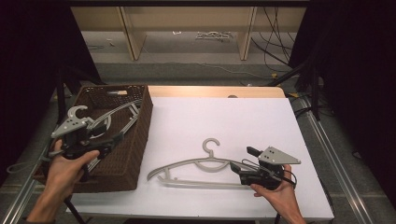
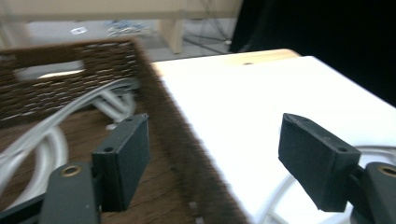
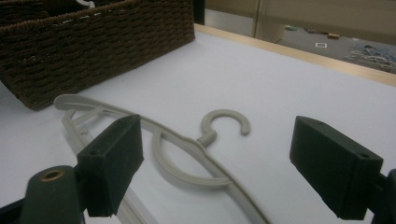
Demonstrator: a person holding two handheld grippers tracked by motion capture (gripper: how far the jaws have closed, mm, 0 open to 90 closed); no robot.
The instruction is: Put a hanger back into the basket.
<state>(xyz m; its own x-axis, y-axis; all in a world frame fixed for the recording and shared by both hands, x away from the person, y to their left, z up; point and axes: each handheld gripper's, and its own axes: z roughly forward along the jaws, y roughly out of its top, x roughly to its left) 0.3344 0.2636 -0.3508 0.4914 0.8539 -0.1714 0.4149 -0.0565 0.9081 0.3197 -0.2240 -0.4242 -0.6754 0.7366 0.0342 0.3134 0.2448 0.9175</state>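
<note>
A grey plastic hanger lies flat on the white table top, hook pointing away from me. My right gripper sits at the hanger's right end, jaws open; in the right gripper view the hanger runs between the two black pads without touching them. My left gripper hovers over the brown wicker basket, jaws open and holding nothing. In the left gripper view its jaws straddle the basket's right wall. More grey hangers lie inside the basket, where the left gripper view also shows these hangers.
The basket fills the table's left side, its far wall having a handle cut-out. A wooden strip edges the table's far side. Beyond it are wooden table legs and loose cables on the floor.
</note>
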